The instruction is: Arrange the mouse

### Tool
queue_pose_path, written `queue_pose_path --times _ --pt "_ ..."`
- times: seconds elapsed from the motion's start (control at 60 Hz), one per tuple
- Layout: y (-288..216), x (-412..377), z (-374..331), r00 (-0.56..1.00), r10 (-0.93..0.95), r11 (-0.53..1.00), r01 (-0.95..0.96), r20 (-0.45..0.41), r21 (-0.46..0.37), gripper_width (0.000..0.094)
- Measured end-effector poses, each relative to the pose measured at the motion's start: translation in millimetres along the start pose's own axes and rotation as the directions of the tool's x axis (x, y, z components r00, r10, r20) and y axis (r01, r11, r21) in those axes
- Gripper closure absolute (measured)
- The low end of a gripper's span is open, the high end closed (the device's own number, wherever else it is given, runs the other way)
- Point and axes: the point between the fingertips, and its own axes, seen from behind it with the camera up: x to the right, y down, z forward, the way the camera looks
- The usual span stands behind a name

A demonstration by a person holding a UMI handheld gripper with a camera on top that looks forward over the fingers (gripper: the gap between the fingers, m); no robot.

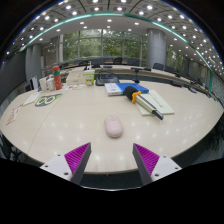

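Gripper (109, 159) spread, short of the mouse (114, 127).

The mouse sits alone on the pale worktop (60, 120), just ahead of the fingers, untouched. Its rounded shell looks slippery; close off-centre and it could squirt sideways or spin away.

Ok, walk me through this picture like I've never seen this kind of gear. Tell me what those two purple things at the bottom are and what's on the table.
The camera rides on a hand-held gripper and looks forward along its two fingers. The purple pieces are pads on the fingers' inner faces, parts of the tool. The fingers are open and hold nothing. Just ahead of them, a pale mouse rests on a big white table. Farther back lie a blue-and-yellow item on papers and, off to one side, a green-and-white sheet. Behind is an office with windows.
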Motion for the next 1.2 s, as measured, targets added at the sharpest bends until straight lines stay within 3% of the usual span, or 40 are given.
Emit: queue_pose_path --times 0.267,0.383,0.467,0.75,0.9,1.033,1.2 --pt "-28 6 104 0.999 -0.004 0.999 0.007 0.054 -0.050 0.0116" --pt "-32 5 129 0.997 -0.016 0.998 0.020 0.071 -0.066 0.0243" --pt "-36 3 137 0.997 -0.032 0.998 0.036 0.073 -0.054 0.0424" --pt "-40 2 140 0.995 -0.084 0.995 0.087 0.054 -0.055 0.0565" --pt "-47 1 138 0.998 -0.064 0.996 0.066 0.023 -0.060 0.0592" --pt "-89 -4 124 0.999 -0.034 0.999 0.034 -0.012 -0.008 0.0591" --pt "-186 -40 102 0.999 0.010 0.993 -0.006 -0.037 0.120 0.0590"
